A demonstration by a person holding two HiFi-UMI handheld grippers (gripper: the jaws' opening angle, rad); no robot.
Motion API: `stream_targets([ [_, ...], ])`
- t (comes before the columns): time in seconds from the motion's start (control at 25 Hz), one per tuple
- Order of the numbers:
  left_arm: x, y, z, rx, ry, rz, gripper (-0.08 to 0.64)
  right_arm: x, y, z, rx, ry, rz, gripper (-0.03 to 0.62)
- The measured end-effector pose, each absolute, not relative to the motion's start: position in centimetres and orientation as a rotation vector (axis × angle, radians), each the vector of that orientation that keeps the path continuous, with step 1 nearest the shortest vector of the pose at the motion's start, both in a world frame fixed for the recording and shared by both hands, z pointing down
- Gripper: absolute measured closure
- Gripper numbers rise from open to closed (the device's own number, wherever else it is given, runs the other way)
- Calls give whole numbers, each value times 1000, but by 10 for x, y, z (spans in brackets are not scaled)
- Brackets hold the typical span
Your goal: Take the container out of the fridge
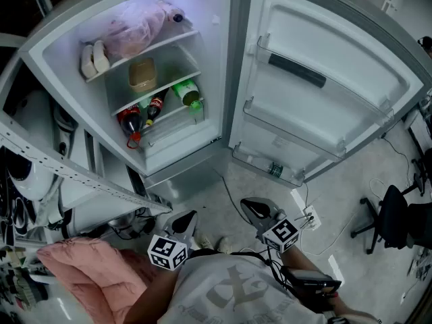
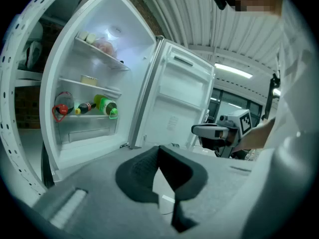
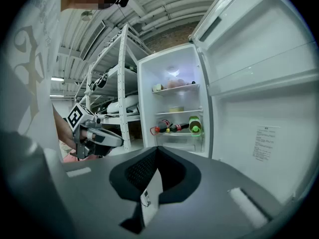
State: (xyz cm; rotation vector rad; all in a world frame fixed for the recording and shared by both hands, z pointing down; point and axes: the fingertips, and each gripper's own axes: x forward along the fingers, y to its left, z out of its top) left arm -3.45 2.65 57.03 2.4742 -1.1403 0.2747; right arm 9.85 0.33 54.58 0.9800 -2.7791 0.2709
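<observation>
The open fridge (image 1: 202, 19) fills the upper left of the head view, and its door (image 1: 324, 113) is swung wide across the upper right. A metal rack (image 1: 67, 171) runs along the left edge, with a pink cloth (image 1: 88, 275) at the lower left. Low in the centre, the left gripper (image 1: 183, 221) and the right gripper (image 1: 256, 209) both point at the fridge, well short of it. Each has its jaws together on nothing. A pink bag (image 1: 135, 29) lies on the top shelf. The tan container (image 1: 142, 74) sits on the middle shelf. A green bottle (image 1: 185, 92) and dark bottles (image 1: 135, 119) lie on the shelf below it.
</observation>
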Motion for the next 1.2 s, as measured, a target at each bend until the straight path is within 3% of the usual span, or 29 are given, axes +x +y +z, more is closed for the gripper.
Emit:
stream_targets([
  [0.52, 5, 34, 563, 2513, -1136, 306, 560, 134, 16, 546, 995, -2785, 235, 584],
  [1.2, -18, 39, 560, 2466, -1221, 312, 560, 102, 5, 549, 888, -2825, 222, 584],
])
